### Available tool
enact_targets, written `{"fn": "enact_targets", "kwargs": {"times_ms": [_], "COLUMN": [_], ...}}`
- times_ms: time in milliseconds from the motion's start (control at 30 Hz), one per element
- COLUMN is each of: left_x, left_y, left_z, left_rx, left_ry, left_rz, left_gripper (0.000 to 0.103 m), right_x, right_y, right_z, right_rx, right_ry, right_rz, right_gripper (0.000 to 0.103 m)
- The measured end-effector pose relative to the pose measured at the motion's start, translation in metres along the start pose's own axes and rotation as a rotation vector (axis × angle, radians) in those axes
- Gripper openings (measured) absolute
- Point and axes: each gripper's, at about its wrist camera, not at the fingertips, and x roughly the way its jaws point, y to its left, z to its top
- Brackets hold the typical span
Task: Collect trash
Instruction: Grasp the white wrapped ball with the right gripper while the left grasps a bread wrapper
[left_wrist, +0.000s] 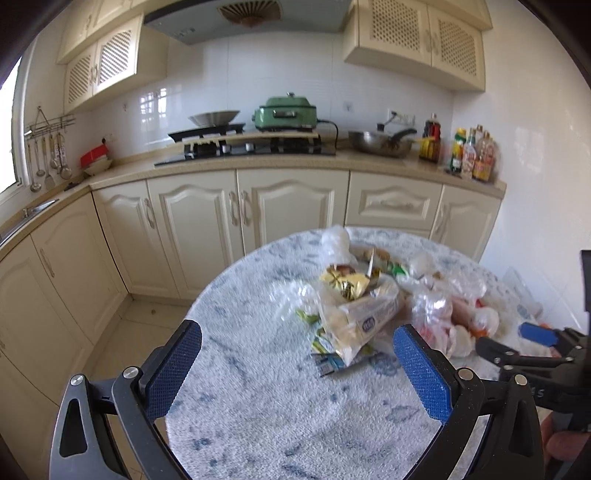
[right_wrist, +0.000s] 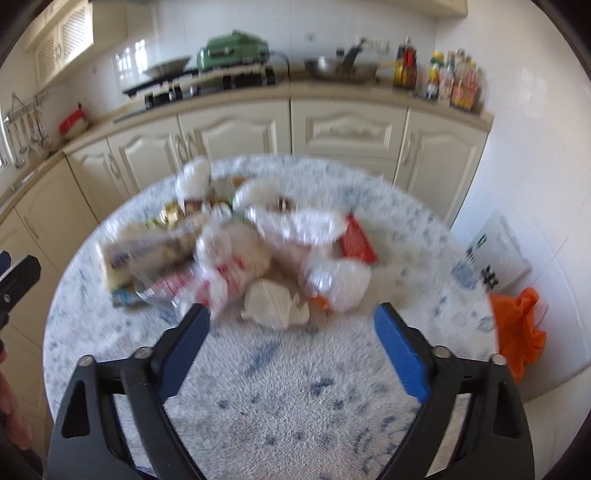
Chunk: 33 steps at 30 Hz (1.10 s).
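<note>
While both tools, left tool (left_wrist: 297, 363) and right tool (right_wrist: 291, 349), hang wide and empty, the trash pile (right_wrist: 236, 243) lies uncollected on the round worktop (right_wrist: 295, 406) just ahead of them; nothing looks gathered yet.

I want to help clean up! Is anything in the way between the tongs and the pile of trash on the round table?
Nothing visible is. Both the left tongs and the right tongs stand open, with only bare table cover between them and the trash pile. The crumpled white paper lies nearest the right tongs.
</note>
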Motion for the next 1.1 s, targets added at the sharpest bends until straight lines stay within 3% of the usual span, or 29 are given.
{"fn": "enact_targets", "kwargs": {"times_ms": [367,500,867,933,967,1000,1067,1100], "left_x": [0.049,0.069,0.125,0.137,0.143,0.147,0.153,0.155], "left_y": [-0.022,-0.035,-0.086,-0.09,-0.091,-0.09,-0.084,-0.081], "left_z": [0.007,0.015,0.014,0.014,0.013,0.014,0.015,0.016], "left_rx": [0.079,0.135,0.479,0.508,0.51,0.504,0.469,0.45], "left_ry": [0.047,0.043,0.068,0.1,0.116,0.137,0.157,0.166], "left_rz": [0.029,0.053,0.052,0.051,0.03,0.012,-0.018,-0.039], "left_gripper": [0.102,0.102,0.103,0.095,0.076,0.064,0.055,0.046], "right_x": [0.052,0.056,0.055,0.055,0.054,0.052,0.05,0.047], "right_y": [-0.011,-0.014,-0.016,-0.016,-0.015,-0.015,-0.016,-0.016], "right_z": [0.004,0.012,0.009,0.009,0.008,0.007,0.006,0.004], "right_rx": [-0.014,-0.032,0.007,0.014,0.019,0.023,0.025,0.031], "right_ry": [0.037,0.03,0.042,0.045,0.047,0.047,0.044,0.043], "right_rz": [0.042,0.05,0.122,0.129,0.133,0.136,0.134,0.14], "right_gripper": [0.063,0.034,0.033,0.033,0.033,0.033,0.033,0.033]}}
